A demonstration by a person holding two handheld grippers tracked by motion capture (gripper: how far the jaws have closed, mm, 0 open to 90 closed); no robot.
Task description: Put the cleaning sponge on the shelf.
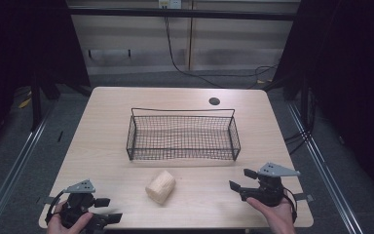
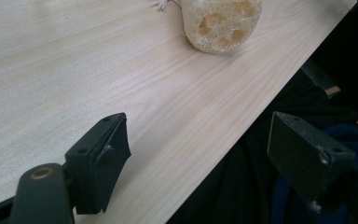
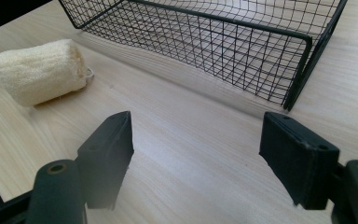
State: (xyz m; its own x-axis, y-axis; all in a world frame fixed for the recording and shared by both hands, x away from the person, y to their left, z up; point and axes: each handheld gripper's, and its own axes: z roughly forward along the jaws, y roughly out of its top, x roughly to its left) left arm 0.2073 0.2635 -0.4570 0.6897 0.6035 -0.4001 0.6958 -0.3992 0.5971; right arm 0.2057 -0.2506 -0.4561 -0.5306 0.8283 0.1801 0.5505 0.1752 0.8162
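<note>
Wooden table (image 1: 102, 126), loofah (image 2: 221, 23) cropped, basket (image 3: 223, 42) cropped

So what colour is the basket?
Black wire basket; clearest in the right gripper view.

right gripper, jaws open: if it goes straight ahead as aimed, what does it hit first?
Likely the wire basket: its near wall and corner lie ahead of the right gripper, with bare table before them. The loofah sits off to the side, probably missed. Depth is uncertain.
</note>
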